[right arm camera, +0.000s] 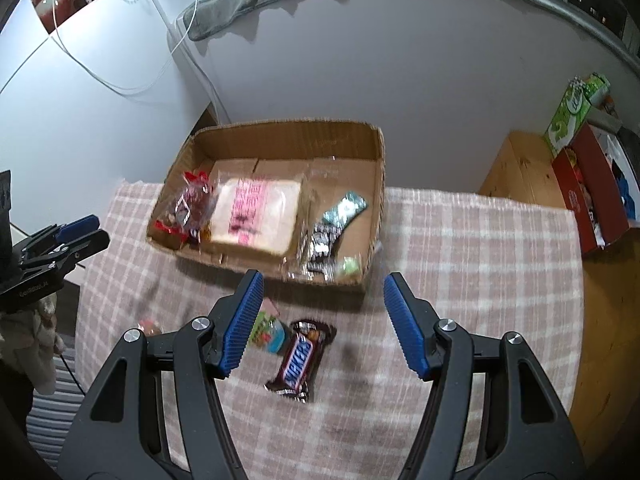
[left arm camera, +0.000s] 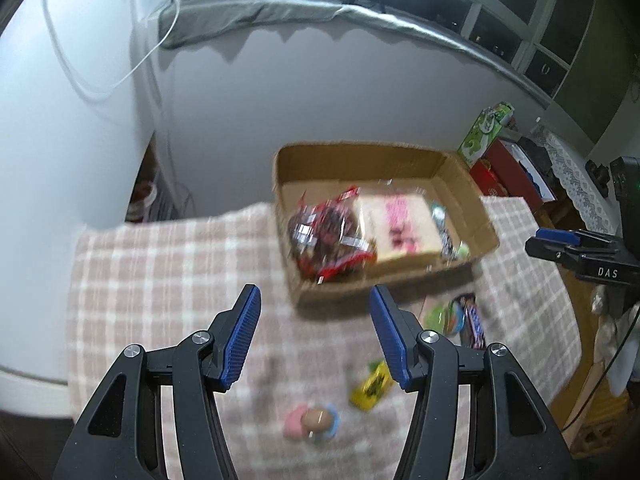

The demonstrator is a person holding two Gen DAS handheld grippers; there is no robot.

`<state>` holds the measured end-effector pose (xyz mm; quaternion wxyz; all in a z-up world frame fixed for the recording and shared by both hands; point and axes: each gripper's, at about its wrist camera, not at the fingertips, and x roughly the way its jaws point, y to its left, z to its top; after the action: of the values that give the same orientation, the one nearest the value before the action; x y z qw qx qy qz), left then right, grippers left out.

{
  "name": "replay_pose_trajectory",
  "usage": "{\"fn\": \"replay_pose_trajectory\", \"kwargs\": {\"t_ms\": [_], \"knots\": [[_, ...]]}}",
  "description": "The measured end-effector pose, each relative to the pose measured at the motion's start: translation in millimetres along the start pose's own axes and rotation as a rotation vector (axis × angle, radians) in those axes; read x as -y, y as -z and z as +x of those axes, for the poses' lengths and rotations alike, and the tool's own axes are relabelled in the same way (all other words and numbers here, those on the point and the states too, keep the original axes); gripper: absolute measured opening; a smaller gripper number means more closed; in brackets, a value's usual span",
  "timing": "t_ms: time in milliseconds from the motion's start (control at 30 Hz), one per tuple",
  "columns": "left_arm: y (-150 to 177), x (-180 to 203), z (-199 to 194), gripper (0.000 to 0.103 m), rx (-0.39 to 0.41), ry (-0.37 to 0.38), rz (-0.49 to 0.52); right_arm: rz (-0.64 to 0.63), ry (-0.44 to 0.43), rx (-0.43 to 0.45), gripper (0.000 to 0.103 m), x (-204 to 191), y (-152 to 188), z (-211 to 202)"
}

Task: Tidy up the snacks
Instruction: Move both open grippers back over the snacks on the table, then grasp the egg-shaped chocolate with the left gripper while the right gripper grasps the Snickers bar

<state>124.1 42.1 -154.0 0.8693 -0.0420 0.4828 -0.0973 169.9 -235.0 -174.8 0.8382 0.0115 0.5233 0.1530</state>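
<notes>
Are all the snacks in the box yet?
Not yet. The cardboard box already holds several packets, including a red bag. Both grippers, left and right, are open and empty. The Snickers bar, yellow packet and others remain on the cloth.

1. I work in a home room: checked tablecloth (right arm camera: 460,248), grey blanket (left arm camera: 280,8) on the sill.
2. White cupboard (right arm camera: 80,92) beside me; pine side table (right arm camera: 520,168) carries household boxes (right arm camera: 592,184).

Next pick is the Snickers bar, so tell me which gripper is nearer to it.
Right. The right gripper hovers open almost directly over the Snickers bar. The left gripper, also open, sits off to the bar's left, with the bar beyond its right finger.
</notes>
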Motion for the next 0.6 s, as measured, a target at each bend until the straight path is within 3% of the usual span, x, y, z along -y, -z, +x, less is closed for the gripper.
{"fn": "replay_pose_trajectory", "kwargs": {"t_ms": [267, 600], "knots": [[50, -16, 0, 0.056, -0.067, 0.016, -0.089, 0.016, -0.005, -0.047, 0.065, 0, 31, 7], [94, -12, 15, 0.056, -0.160, 0.034, -0.109, 0.008, -0.006, -0.130, 0.065, -5, 61, 31]]}}
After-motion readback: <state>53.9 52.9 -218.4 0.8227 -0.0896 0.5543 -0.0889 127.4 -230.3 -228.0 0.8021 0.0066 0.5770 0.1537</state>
